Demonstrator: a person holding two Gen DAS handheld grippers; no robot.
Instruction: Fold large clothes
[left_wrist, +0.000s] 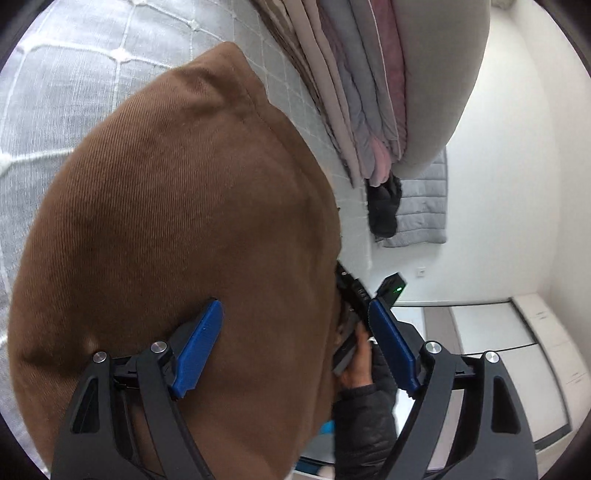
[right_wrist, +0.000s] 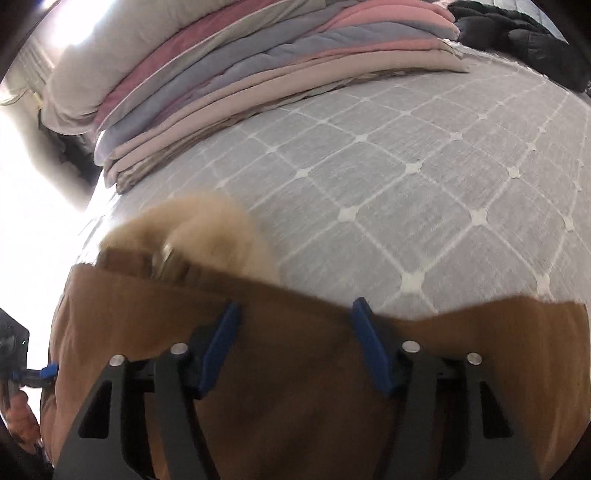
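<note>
Your left tool (left_wrist: 295, 314) and right tool (right_wrist: 295, 314) both stand spread, pinching nothing. The brown garment (left_wrist: 177, 221) lies on the bed (right_wrist: 406, 177), directly beneath both tools. Its cream-lined collar (right_wrist: 207, 229) points toward the stacked bedding (right_wrist: 258, 74). Long axis: cannot be determined. Neither hand is clearly nearer.

We see bright daylight glare blowing out the left of the right wrist view; the fleece collar (right_wrist: 192, 232) is motion-blurred, and fisheye bends edges.
</note>
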